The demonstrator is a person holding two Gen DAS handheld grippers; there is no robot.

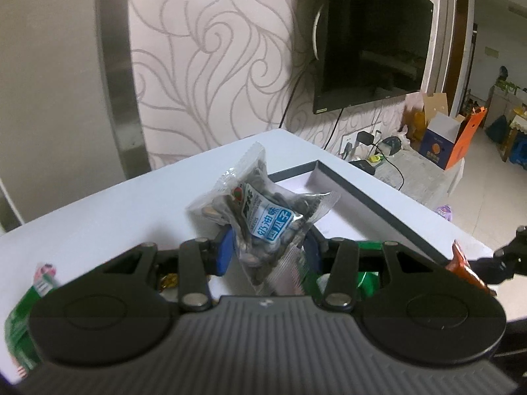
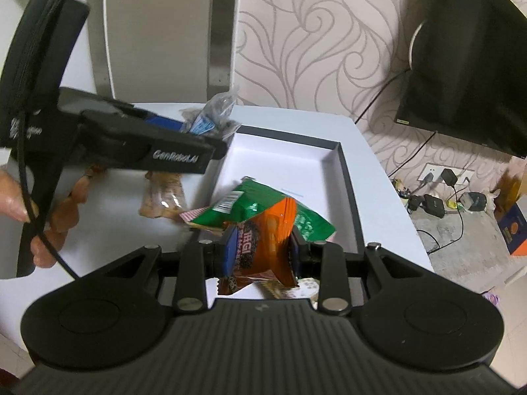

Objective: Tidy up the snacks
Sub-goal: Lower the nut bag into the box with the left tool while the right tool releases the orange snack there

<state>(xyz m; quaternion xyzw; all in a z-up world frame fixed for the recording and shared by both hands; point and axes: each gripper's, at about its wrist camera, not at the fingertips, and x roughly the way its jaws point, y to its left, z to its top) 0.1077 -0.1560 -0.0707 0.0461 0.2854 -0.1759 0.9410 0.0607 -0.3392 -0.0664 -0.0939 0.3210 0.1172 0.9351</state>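
Note:
My left gripper [image 1: 268,250] is shut on a clear packet of sunflower seeds [image 1: 260,217] with a blue label, held above the white table near the open box [image 1: 362,197]. It also shows in the right wrist view [image 2: 210,121], where the left gripper [image 2: 197,131] reaches in from the left. My right gripper [image 2: 262,250] is shut on an orange snack packet [image 2: 263,237], held over the box [image 2: 346,177]. A green packet [image 2: 257,204] lies in the box just beyond it. The orange packet shows at the right edge of the left wrist view [image 1: 464,266].
A tan snack packet [image 2: 163,197] lies on the table left of the box. A green packet [image 1: 23,322] lies at the table's left. More wrappers lie under both grippers. A wall TV [image 1: 372,39], cables and cardboard boxes [image 1: 444,141] stand beyond the table.

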